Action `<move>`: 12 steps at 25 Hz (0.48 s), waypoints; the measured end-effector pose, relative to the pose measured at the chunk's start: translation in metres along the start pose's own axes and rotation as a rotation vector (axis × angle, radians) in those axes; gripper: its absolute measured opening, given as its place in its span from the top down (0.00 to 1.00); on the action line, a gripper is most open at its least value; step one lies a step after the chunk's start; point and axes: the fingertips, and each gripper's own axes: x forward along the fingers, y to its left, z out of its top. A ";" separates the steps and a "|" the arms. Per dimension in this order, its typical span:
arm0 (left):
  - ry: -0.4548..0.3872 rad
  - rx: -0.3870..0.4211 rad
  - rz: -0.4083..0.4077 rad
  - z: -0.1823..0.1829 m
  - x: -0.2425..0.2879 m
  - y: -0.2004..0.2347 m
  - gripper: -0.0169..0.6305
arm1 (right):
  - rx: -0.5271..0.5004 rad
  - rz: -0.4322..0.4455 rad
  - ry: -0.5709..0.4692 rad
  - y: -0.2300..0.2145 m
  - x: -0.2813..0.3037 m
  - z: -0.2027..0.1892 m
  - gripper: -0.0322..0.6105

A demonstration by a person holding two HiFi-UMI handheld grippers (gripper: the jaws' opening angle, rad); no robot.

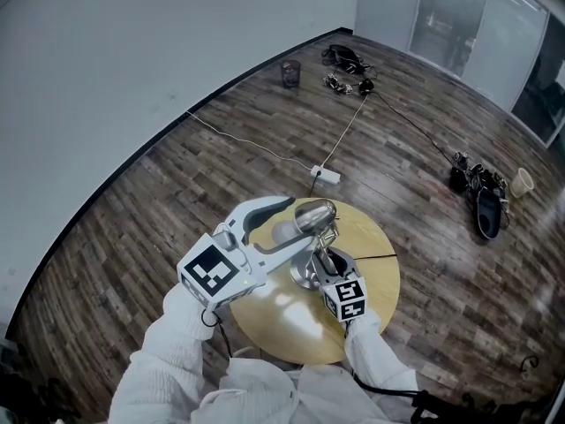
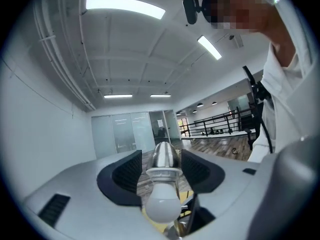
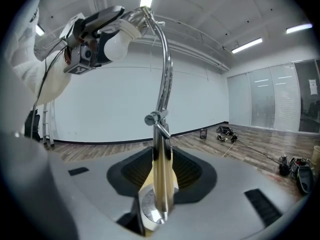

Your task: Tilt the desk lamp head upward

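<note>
A chrome desk lamp stands on a round wooden table [image 1: 375,285]. Its lamp head [image 1: 316,212] is a chrome shade with a white bulb [image 2: 161,204] pointing towards my left gripper's camera. My left gripper [image 1: 305,222] is shut on the shade [image 2: 165,159], one pad on each side. My right gripper [image 1: 323,261] is shut on the lamp's upright post [image 3: 161,169], just above the round base [image 3: 151,207]. In the right gripper view the curved neck [image 3: 165,69] rises to the lamp head [image 3: 131,25], where my left gripper [image 3: 107,34] grips it high at the left.
On the wood floor beyond the table lie a white power strip [image 1: 325,175] and its cable. Farther back are a dark cup [image 1: 290,71] and a tangle of black cables [image 1: 349,60]. Dark gear [image 1: 481,197] and a paper cup [image 1: 523,182] sit at the right.
</note>
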 end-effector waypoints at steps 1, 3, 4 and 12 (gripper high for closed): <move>-0.010 -0.023 0.019 0.004 -0.008 0.003 0.59 | 0.011 -0.007 -0.009 -0.001 -0.004 0.000 0.77; -0.049 -0.083 0.053 0.006 -0.027 0.008 0.59 | 0.042 -0.028 -0.028 -0.003 -0.014 0.001 0.77; -0.069 -0.115 0.075 0.004 -0.037 0.011 0.59 | 0.060 -0.042 -0.038 -0.005 -0.020 0.001 0.77; -0.126 -0.248 0.441 -0.063 -0.125 0.024 0.73 | 0.117 -0.196 -0.057 -0.019 -0.066 -0.014 0.77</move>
